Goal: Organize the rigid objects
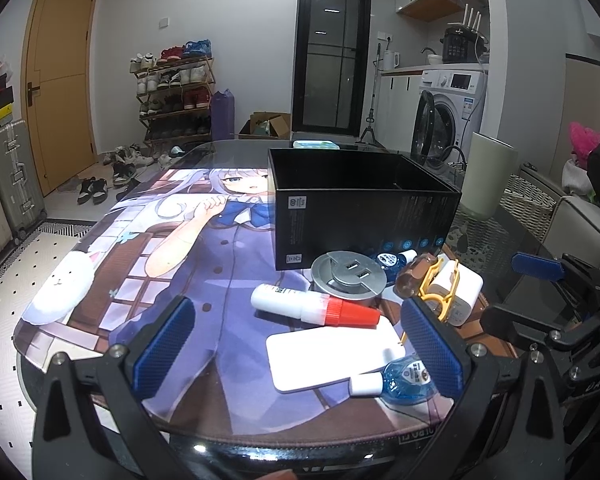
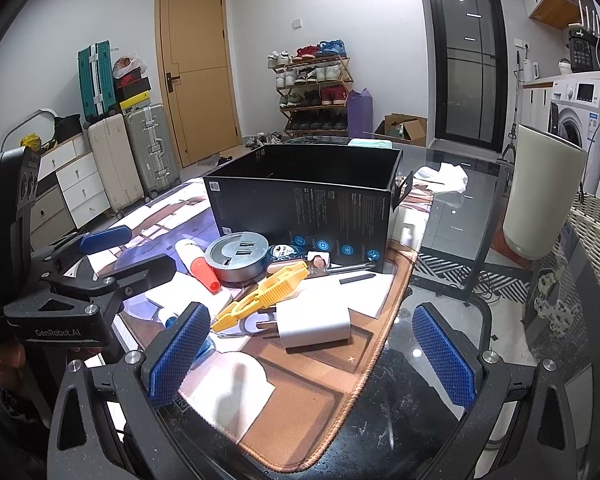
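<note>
Both claws, left [image 1: 298,344] and right [image 2: 312,354], hang spread and empty over the bench [image 2: 452,208]. Judged best: the right closes squarely on the white plastic plug charger [image 2: 314,322], then lifts it clear of the yellow plastic tool [image 2: 260,294] into the open black cardboard box [image 2: 300,200].

Box [image 1: 364,208] stands behind socket disc [image 1: 348,274]; charger [image 2: 314,320] nearest front.

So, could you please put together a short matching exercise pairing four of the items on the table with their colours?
Things:
1. box
2. bottle cap
3. charger
4. plastic tool

Colours:
A. yellow
B. black
C. white
D. red

Pairs: 1-B, 2-D, 3-C, 4-A
</note>
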A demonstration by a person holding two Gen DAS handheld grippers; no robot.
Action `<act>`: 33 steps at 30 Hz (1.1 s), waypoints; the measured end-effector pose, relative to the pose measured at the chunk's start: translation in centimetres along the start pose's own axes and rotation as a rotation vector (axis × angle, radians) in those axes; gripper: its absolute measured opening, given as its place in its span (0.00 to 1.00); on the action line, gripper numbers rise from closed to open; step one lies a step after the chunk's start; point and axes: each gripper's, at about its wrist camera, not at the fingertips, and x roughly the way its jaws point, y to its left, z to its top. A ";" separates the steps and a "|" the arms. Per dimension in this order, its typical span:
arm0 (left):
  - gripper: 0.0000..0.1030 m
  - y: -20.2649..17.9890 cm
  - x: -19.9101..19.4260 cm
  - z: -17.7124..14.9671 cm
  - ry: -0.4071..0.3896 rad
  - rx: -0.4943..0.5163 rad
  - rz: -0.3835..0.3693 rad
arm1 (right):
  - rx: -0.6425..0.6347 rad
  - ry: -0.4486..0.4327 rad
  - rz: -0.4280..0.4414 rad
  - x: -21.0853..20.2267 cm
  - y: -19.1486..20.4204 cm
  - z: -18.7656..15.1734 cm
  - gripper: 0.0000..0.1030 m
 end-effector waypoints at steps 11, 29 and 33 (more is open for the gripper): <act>1.00 0.4 -0.1 0.2 0.010 -0.002 0.013 | 0.004 0.007 -0.001 0.4 0.1 -0.4 1.00; 1.00 0.2 0.1 0.5 0.030 -0.008 -0.041 | -0.018 0.034 -0.001 0.8 0.2 -0.2 1.00; 1.00 -0.2 0.1 0.8 0.025 0.010 -0.028 | -0.029 0.054 0.012 0.8 0.4 0.0 1.00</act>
